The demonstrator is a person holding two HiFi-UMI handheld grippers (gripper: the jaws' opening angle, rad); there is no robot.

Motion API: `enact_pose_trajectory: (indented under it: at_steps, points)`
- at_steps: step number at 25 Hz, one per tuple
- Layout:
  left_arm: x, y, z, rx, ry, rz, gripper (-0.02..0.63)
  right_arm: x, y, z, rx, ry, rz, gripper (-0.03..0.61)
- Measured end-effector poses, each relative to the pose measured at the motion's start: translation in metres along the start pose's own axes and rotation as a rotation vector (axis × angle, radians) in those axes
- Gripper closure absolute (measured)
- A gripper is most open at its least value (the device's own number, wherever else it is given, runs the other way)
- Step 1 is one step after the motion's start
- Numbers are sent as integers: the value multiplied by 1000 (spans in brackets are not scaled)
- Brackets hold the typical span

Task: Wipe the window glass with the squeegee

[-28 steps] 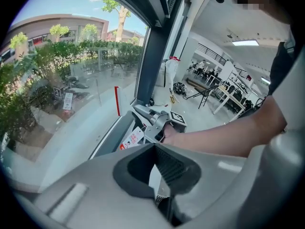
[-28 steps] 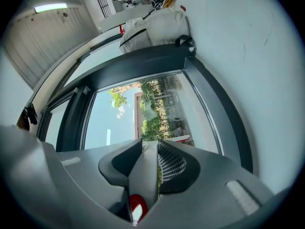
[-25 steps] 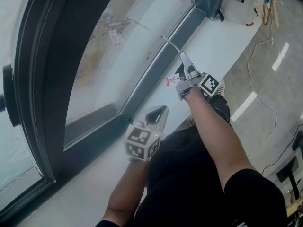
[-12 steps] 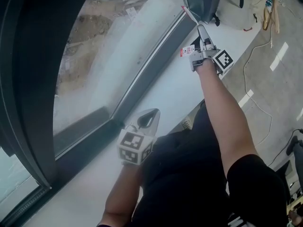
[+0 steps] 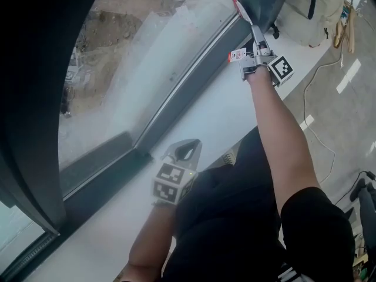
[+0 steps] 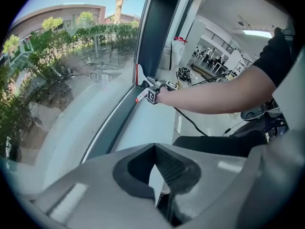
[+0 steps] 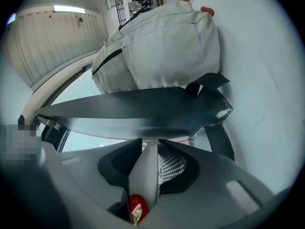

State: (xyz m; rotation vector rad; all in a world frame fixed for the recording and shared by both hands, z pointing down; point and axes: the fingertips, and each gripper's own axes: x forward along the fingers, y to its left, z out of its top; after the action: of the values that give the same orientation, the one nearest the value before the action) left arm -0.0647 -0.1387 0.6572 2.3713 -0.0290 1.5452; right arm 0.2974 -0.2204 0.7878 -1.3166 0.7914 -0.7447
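Observation:
The squeegee (image 5: 244, 15) is a thin white-handled tool with a red tip, and a red-and-white tag (image 5: 237, 55) hangs from it. My right gripper (image 5: 257, 43) is shut on its handle (image 7: 145, 175), arm stretched far out. The squeegee's head lies against the dark frame (image 7: 133, 113) at the far corner of the window glass (image 5: 141, 57). The left gripper view also shows the squeegee (image 6: 139, 74) and the right gripper (image 6: 151, 82) by that corner. My left gripper (image 5: 187, 147) hovers over the white sill (image 5: 217, 116) close to my body, jaws together (image 6: 153, 149) with nothing in them.
A pale fabric bag (image 5: 308, 10) sits on the sill just beyond the dark frame, filling the background of the right gripper view (image 7: 157, 46). A white cable (image 5: 317, 69) trails over the floor at right, with hangers (image 5: 343, 16) near the bag. A thick dark window frame (image 5: 35, 98) runs along the left.
The right arm has reached farther along the sill, carrying the squeegee up to the far window corner. The left gripper has hardly moved.

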Motion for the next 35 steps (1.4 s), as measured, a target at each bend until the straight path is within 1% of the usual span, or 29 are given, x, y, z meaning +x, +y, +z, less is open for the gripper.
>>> enact_pose_trajectory:
  at_steps: [3, 8, 15, 20, 23, 25, 35]
  points:
    - [5, -2, -5, -1, 21, -5, 614, -2, -8, -1, 0, -13, 23, 448]
    - [9, -3, -18, 4, 47, 7, 614, -14, -5, -22, 38, 2, 30, 448]
    - [12, -7, -20, -13, 37, 4, 614, -41, -14, -57, 88, 50, 12, 448]
    - [-1, -1, -43, -53, 27, 31, 614, -74, -28, -95, 115, 87, -25, 448]
    - [-15, 6, -63, -67, 11, 47, 614, -88, -21, -128, 129, 115, -17, 448]
    - [-23, 8, -73, -73, 0, 50, 614, -97, -20, -147, 121, 134, -14, 448]
    - [-37, 14, -96, -78, -28, 46, 614, -128, -19, -225, 143, 238, -17, 448]
